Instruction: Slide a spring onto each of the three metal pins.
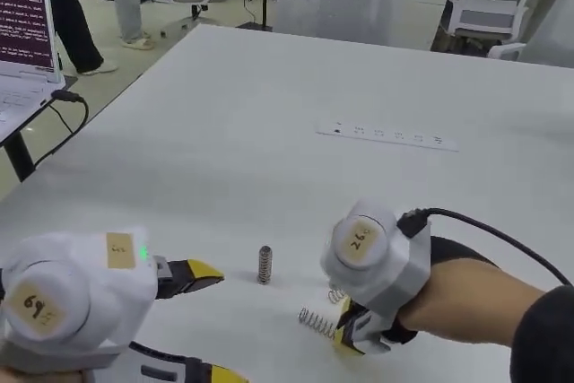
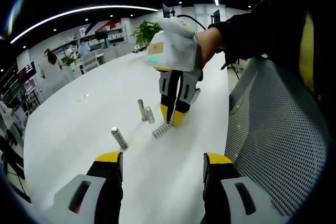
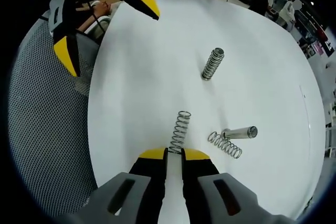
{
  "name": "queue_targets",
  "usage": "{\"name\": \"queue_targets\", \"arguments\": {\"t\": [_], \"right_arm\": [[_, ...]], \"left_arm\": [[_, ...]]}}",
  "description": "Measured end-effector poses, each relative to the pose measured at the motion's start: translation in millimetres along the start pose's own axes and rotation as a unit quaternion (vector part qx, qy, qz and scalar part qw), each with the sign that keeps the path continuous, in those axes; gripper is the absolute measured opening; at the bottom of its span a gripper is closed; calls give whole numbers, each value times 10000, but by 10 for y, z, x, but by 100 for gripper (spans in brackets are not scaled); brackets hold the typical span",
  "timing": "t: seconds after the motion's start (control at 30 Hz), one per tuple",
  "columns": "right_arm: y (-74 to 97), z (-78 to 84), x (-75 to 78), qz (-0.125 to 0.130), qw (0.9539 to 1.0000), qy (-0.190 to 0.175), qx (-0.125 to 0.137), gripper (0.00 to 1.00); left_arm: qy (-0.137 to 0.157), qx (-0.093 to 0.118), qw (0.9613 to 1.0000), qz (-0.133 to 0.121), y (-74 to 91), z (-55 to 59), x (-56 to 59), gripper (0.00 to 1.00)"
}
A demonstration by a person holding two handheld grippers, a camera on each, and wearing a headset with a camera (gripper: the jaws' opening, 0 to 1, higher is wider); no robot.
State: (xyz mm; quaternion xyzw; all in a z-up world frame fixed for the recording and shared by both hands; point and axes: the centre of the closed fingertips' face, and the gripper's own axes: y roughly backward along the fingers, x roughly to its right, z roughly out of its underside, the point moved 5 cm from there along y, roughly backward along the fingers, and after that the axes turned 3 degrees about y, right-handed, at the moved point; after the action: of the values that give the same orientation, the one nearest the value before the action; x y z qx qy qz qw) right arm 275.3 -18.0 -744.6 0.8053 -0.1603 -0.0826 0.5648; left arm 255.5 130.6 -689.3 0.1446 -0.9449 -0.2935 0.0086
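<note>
A metal pin with a spring on it stands upright on the white table. A bare pin stands farther right, with a loose spring beside it. Another spring lies flat on the table. My right gripper points down at it, its jaws closed on the spring's near end. My left gripper is open and holds nothing, left of the pins.
A mesh office chair sits at the table's near edge. A flush power strip lies in the tabletop farther back. A laptop stands at the far left. Chairs and desks line the room behind.
</note>
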Motion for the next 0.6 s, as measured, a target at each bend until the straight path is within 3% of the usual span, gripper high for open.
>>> {"name": "queue_targets", "arguments": {"t": [0.37,0.6], "right_arm": [[121,-26,-112,-278,9995,8,133,8],[300,-161,-260,-619,9973,209,334,8]], "left_arm": [[-144,-8,9997,202,-86,-69,28,55],[-210,23,9992,335,-129,-99,49,50]]}}
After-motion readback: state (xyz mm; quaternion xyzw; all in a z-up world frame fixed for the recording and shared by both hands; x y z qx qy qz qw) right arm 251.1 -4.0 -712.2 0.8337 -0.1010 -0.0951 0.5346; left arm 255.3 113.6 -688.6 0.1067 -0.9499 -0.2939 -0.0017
